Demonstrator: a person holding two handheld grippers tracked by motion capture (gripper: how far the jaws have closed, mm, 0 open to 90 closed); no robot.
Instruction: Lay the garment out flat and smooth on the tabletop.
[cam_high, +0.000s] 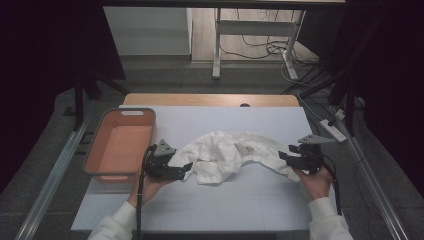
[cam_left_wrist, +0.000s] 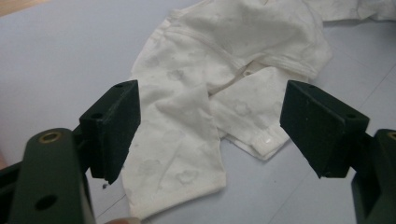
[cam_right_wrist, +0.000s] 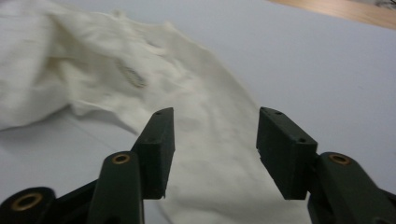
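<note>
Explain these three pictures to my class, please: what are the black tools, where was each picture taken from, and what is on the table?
A person sits at a table and holds a hand tool in each hand: two black jaws that can pinch things. The wide picture is taken from above, looking down over the forearms. In it the left gripper is on the left and the right gripper on the right. The other two pictures come from small cameras that ride on each gripper and look along its jaws.

On the table lies a crumpled white garment, with an orange bin to its left. Both grippers are open, one at each end of the garment. Nothing is held yet; they look ready to pinch the cloth.
</note>
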